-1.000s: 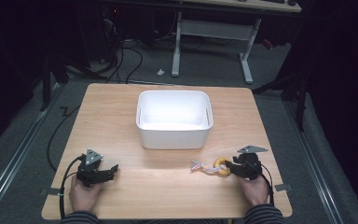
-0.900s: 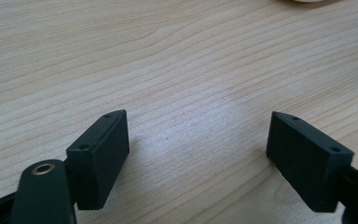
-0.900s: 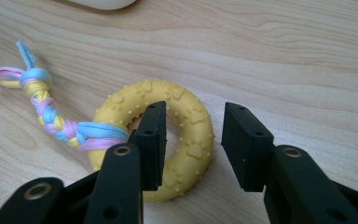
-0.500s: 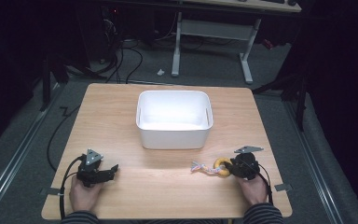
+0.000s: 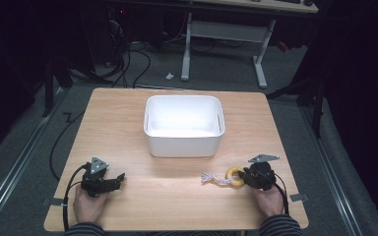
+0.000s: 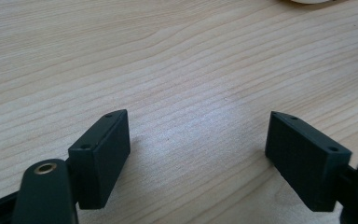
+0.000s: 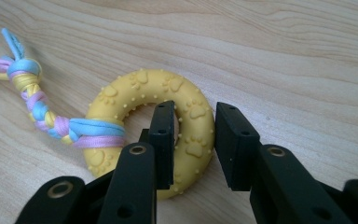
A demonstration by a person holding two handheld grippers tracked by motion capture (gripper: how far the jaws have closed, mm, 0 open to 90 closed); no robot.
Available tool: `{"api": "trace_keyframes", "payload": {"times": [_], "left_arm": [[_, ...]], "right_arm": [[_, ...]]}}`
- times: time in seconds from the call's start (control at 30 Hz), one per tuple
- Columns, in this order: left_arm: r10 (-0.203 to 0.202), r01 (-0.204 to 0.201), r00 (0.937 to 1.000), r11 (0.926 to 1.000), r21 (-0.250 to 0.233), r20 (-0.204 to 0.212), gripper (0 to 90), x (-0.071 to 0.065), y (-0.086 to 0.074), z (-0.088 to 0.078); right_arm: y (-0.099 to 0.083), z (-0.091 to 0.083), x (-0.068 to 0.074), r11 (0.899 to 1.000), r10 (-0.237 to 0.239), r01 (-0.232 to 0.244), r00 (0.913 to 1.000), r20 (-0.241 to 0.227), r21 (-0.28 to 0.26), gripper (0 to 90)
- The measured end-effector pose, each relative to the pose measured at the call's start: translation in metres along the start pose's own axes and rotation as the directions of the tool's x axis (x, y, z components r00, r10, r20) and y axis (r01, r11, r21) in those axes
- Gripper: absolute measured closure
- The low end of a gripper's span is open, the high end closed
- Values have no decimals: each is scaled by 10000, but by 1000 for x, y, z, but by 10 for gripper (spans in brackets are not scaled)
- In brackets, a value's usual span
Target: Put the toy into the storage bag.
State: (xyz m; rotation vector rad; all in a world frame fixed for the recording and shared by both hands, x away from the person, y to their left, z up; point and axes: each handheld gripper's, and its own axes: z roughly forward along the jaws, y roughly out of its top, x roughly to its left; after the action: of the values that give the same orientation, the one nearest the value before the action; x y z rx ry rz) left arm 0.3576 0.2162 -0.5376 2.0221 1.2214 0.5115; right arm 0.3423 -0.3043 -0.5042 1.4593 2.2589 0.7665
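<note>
I see both hands resting low at the near edge of the wooden table (image 5: 177, 196), wrists on the surface, each gripper pointing roughly inward and forward.

The left gripper (image 6: 198, 156) sits level just above bare wood, its two flat black rectangular jaws spread wide with nothing between them.

The right gripper (image 7: 193, 140) lies at the near right of the table. Its jaws have just been closing and now clamp the wall of the yellow ring (image 7: 186, 140): one jaw inside the hole, the other against the outer rim. The ring lies flat on the table, near the right hand and well in front of the tub.

Ring: one, rubbery, studded with small bumps and embossed paw prints. Tied to it is one braided cord (image 7: 42, 109) in blue, pink and yellow, ending in a knot.

One white plastic tub (image 5: 183, 146), rectangular with rounded corners, stands mid-table.
</note>
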Motion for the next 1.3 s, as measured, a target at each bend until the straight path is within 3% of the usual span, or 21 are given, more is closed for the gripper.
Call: {"api": "trace_keyframes", "payload": {"times": [0.33,0.67,0.77,1.3], "left_arm": [[-85,85,10000,10000,-35,40,232,1,0,0],[-168,169,9998,9998,-82,80,240,2,0,-1],[-180,181,9998,9998,-86,86,240,2,0,-1],[-97,97,10000,9999,-42,7,239,1,0,0]], "right_arm": [[-2,-14,-1,9990,-133,134,9999,33,-434,697],[-1,-30,-6,9971,99,-115,9997,-224,-751,697],[2,-37,-6,9956,42,-42,10000,6,-940,697],[18,-66,-17,9881,360,-434,9980,-518,-1479,698]]}}
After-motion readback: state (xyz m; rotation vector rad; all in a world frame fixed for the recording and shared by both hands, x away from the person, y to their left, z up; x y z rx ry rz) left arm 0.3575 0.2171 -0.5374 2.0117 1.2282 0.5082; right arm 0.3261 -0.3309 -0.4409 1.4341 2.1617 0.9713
